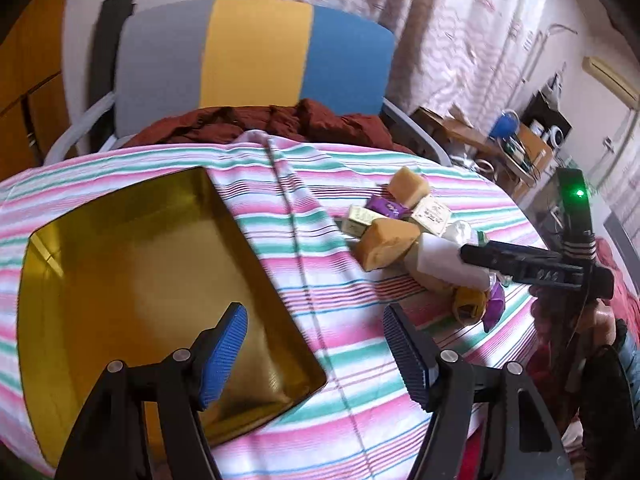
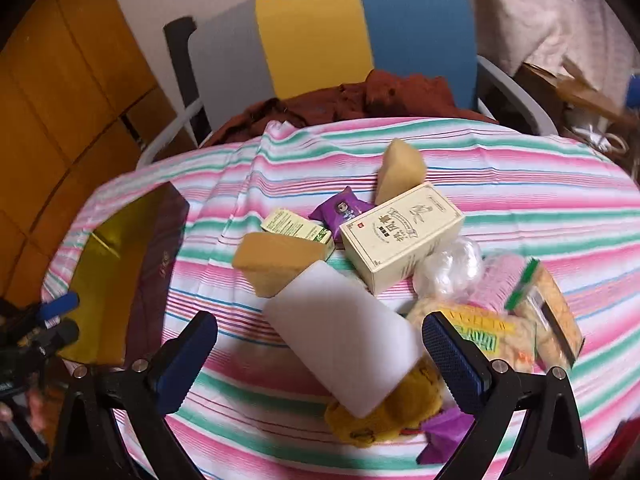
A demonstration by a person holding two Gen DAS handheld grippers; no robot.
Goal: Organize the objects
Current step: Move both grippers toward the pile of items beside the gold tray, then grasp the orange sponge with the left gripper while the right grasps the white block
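Right gripper (image 2: 320, 364) spread wide around white sponge (image 2: 344, 340); left gripper (image 1: 316, 352) apart, empty, above gold tin (image 1: 152, 280). Risk: sponge rests on pile, closing may topple neighbours.

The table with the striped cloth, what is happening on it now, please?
A person holds a gripper in each hand and is sorting a pile of small things into a gold tin, which has nothing in it yet. The right gripper is open around a white block on top of the pile, not closed on it. The left gripper hangs open over the tin's near corner, holding nothing. Sponges, a beige box and snack packets lie on the cloth.
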